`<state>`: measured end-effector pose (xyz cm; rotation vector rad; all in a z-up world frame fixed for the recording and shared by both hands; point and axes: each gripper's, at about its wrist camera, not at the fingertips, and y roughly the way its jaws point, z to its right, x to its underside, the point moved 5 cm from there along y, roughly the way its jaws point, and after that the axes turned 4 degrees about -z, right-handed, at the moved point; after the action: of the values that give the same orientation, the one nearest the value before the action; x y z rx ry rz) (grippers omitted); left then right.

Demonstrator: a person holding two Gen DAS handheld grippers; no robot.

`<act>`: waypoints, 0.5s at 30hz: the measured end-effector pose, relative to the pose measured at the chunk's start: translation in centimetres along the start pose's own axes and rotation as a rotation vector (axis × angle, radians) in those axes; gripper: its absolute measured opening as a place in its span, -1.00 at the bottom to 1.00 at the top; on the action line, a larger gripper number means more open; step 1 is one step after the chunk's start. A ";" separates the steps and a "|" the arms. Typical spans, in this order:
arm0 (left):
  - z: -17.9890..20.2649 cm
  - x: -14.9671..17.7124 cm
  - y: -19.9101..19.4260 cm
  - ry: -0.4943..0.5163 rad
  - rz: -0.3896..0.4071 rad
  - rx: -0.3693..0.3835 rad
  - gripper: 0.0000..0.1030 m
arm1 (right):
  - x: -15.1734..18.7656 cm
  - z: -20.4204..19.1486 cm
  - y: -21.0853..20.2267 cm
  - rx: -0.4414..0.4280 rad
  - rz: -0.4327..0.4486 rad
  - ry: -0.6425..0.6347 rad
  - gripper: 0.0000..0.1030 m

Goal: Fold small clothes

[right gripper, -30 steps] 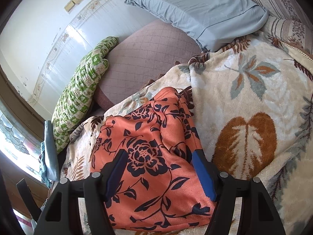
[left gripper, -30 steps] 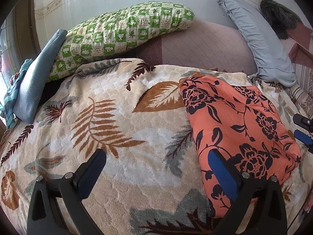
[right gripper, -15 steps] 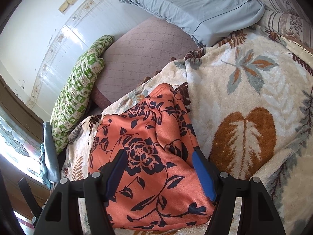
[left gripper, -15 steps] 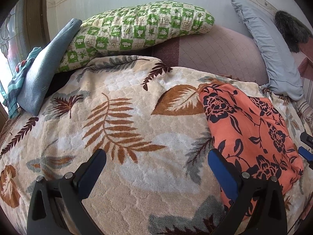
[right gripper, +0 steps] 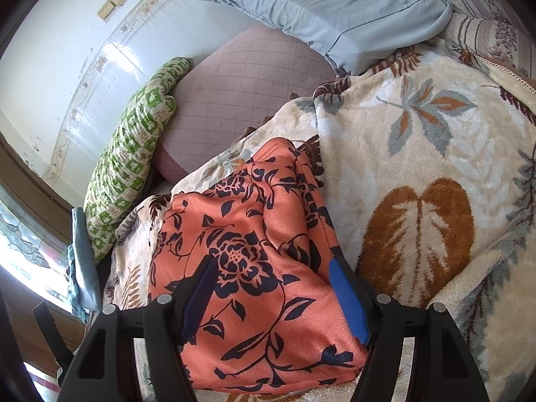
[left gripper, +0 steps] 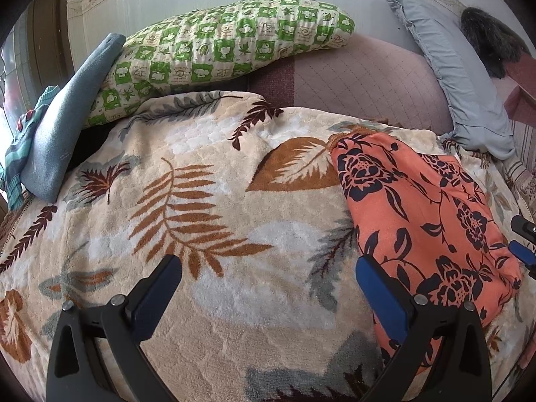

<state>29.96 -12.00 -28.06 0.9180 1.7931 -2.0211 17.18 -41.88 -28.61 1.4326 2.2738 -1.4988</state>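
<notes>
Orange flowered garment (right gripper: 261,288) lay on bed blanket (left gripper: 207,241), long axis running away from right tool (right gripper: 271,288), released, above near end. Left tool (left gripper: 268,281) released, over bare blanket beside it.

Green checked pillow (left gripper: 217,43) beside grey-blue pillow (left gripper: 459,77).

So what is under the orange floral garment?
The orange floral garment lies on the cream leaf-print blanket, which shows all round it. Whether anything else lies beneath cannot be seen: the cloth covers that patch.
</notes>
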 end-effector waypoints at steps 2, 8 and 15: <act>0.3 0.0 -0.1 0.013 0.003 -0.001 1.00 | 0.0 0.1 0.1 -0.001 -0.002 0.005 0.40; 0.5 -0.1 -0.3 0.023 0.013 0.001 1.00 | 0.0 0.1 0.1 0.003 -0.002 -0.001 0.40; 0.9 0.1 -0.3 0.034 0.011 0.002 1.00 | 0.0 0.0 0.1 0.002 -0.003 -0.002 0.40</act>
<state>29.47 -12.75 -27.83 0.9662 1.7997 -2.0134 17.25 -41.90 -28.72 1.4288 2.2750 -1.5024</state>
